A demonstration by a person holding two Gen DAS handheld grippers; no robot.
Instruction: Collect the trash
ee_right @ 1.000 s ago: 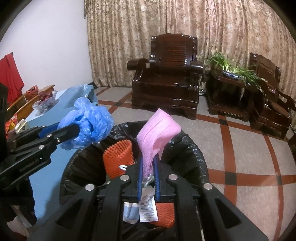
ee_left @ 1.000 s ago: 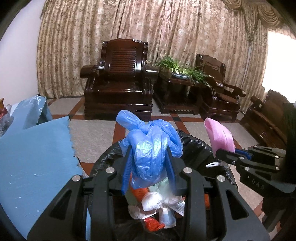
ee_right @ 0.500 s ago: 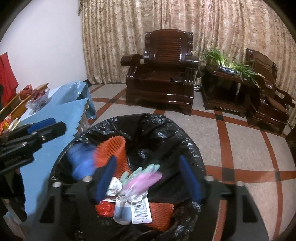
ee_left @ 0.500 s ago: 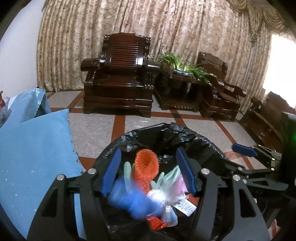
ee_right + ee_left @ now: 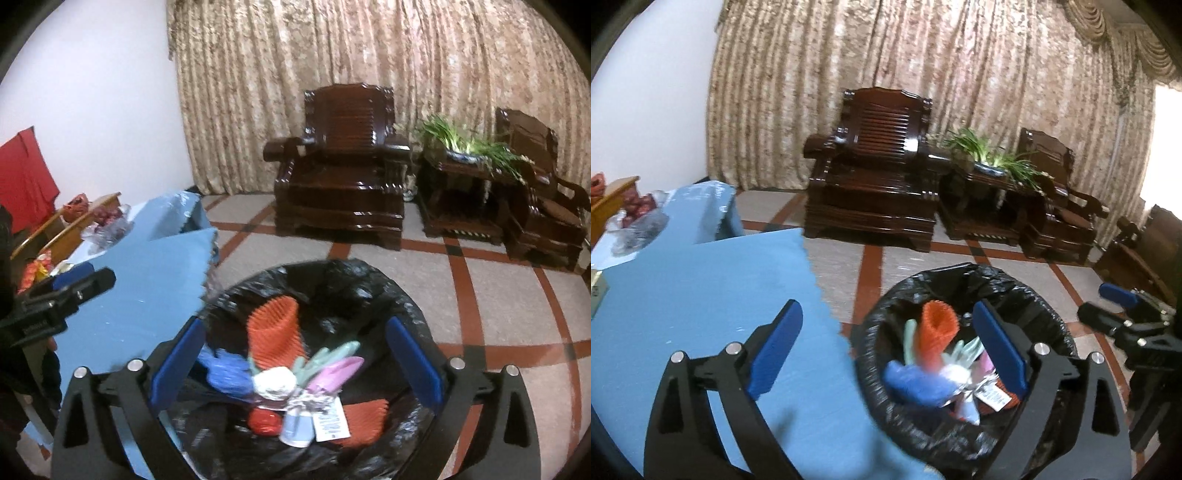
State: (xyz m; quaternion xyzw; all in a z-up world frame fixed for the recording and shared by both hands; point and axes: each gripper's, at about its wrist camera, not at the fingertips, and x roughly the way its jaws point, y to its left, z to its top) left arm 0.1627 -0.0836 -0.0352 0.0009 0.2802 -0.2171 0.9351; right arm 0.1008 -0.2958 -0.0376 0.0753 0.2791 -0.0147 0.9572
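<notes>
Left tool (image 5: 886, 341): wide apart, jaws just been opening, nothing gripped; left blue pad over the blue tabletop, right pad over the bin's mouth.
Right tool (image 5: 295, 360): spread to its widest, jaws just been opening, nothing between the pads but the bin's contents far below them.
Trash bin (image 5: 417, 314): round, lined with a black bag, on the tiled floor just beside the tabletop's jagged edge.
Blue plastic bag (image 5: 225, 373): crumpled, inside the bin at its left side, blurred in the left wrist view.
Pink bag (image 5: 338, 371): inside the bin, right of centre, lying against pale green glove fingers.
Orange mesh sleeve (image 5: 275, 334): upright at the bin's back, open end up.
Other trash in the bin: white wad (image 5: 275, 382), paper label (image 5: 330, 424), red scrap, second orange mesh piece at the right.
Tabletop (image 5: 683, 295): covered in blue cloth with a zigzag-cut edge; clutter at its far left corner, too blurred to name.
Floor (image 5: 498, 295): pale tiles with red-brown lines.
Background: dark wooden armchair (image 5: 341, 166), potted plant (image 5: 461, 142) on a side stand, patterned curtain.
</notes>
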